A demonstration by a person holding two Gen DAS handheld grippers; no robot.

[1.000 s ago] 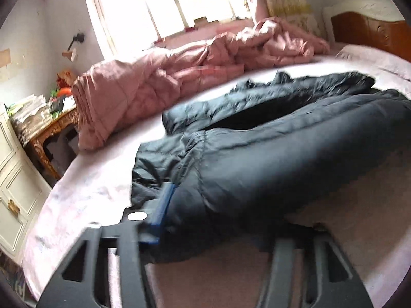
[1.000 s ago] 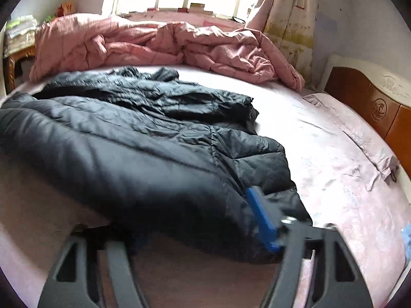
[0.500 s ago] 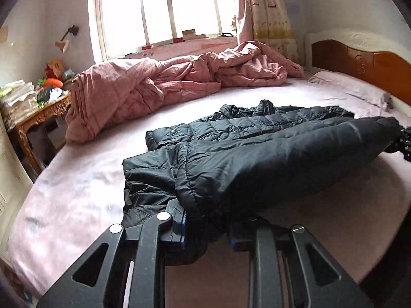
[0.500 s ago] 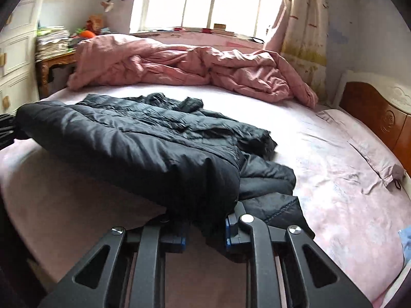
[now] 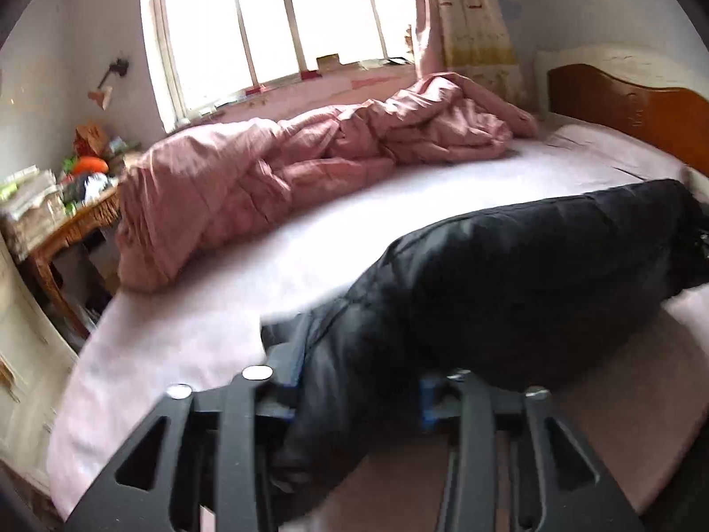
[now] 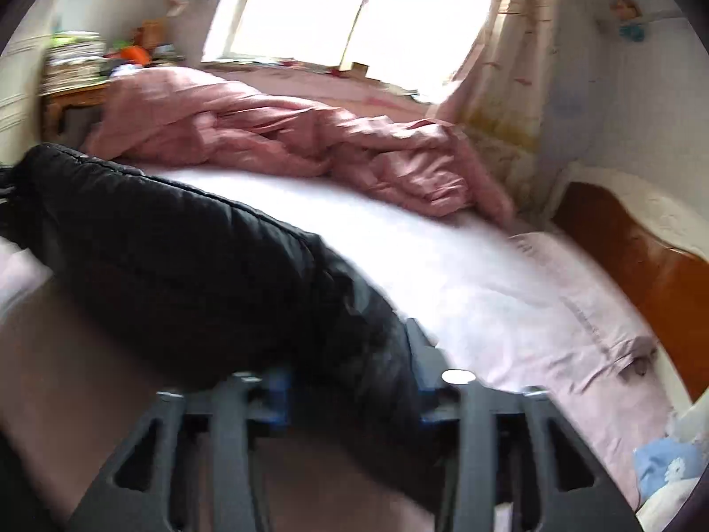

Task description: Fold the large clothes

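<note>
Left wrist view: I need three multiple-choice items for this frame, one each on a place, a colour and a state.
1. Where does the cluttered wooden table stand?
A. at the left side of the bed
B. against the headboard
C. under the jacket

2. What colour is the jacket?
A. red
B. black
C. white

3. In what state is the quilt?
A. folded into a neat square
B. spread flat over the whole bed
C. crumpled in a heap

Key:
1 A, the table shows at the picture's left edge, beside the mattress.
2 B, the padded fabric is black against the pale pink sheet.
3 C, the pink quilt lies in rumpled folds along the far side, below the window.
</note>
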